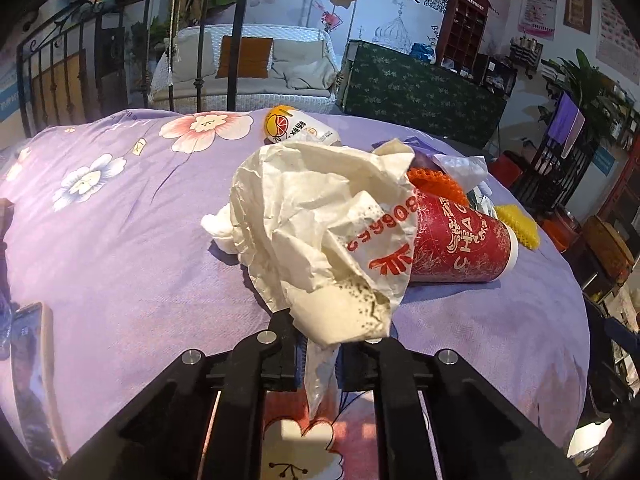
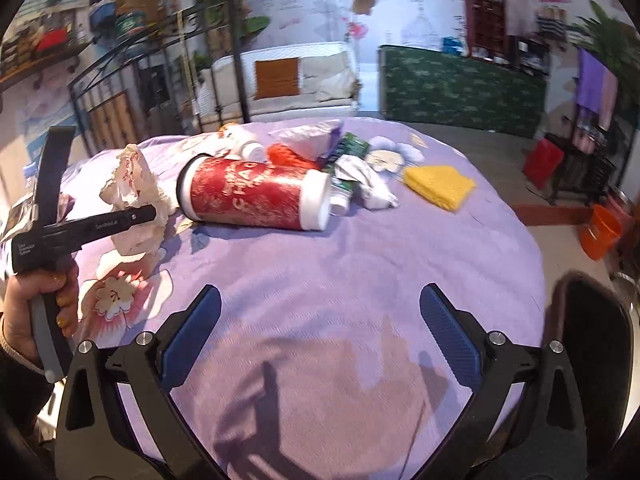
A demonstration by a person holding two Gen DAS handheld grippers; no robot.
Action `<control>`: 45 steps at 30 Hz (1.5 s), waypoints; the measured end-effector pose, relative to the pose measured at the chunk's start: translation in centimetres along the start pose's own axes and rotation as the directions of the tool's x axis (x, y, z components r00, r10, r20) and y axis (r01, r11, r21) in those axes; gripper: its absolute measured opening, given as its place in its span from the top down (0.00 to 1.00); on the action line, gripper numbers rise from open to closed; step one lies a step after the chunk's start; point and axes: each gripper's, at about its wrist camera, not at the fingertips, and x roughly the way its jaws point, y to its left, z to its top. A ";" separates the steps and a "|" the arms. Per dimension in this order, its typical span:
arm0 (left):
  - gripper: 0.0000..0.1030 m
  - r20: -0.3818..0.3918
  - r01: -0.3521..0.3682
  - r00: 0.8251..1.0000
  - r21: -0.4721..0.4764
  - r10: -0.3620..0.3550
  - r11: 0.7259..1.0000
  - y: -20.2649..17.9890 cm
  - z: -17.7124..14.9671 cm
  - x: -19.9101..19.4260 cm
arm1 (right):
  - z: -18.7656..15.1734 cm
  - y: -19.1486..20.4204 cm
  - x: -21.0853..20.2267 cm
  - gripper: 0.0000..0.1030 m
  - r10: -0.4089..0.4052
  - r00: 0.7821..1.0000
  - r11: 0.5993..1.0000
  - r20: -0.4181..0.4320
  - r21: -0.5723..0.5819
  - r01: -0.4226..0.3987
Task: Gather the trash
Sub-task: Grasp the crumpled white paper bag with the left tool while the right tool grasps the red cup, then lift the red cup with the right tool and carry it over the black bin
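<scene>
My left gripper [image 1: 320,360] is shut on a crumpled white paper bag [image 1: 320,232] with red print, held just above the purple floral tablecloth [image 1: 120,240]. The bag also shows in the right wrist view [image 2: 134,188], with the left gripper [image 2: 144,213] beside it. A red paper cup [image 1: 460,244] lies on its side right behind the bag; it also shows in the right wrist view [image 2: 252,196]. My right gripper [image 2: 320,320] is open and empty above bare cloth, nearer than the cup.
A white bottle with an orange label [image 1: 296,126], orange netting [image 1: 436,182], white tissue [image 2: 368,184], a green wrapper [image 2: 352,146] and yellow foam netting [image 2: 440,186] lie behind the cup. A phone [image 1: 32,364] lies at the table's left. A dark chair back [image 2: 592,344] stands at right.
</scene>
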 end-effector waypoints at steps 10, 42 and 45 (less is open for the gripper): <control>0.91 0.038 0.042 0.998 -0.018 -0.041 0.999 1.3 -0.2 -3.1 | 7.2 7.2 7.2 0.05 0.143 0.977 0.820 -0.157 -0.534 -0.206; 0.91 0.042 0.095 0.995 0.010 -0.096 0.995 0.7 -1.1 -3.1 | 6.5 10.0 9.1 0.23 0.008 0.997 0.685 -0.074 -0.726 -0.060; 0.91 0.057 0.101 0.993 0.032 -0.102 0.994 0.1 -1.1 -3.7 | 6.1 9.6 7.4 0.23 0.020 0.998 0.727 -0.055 -0.685 -0.052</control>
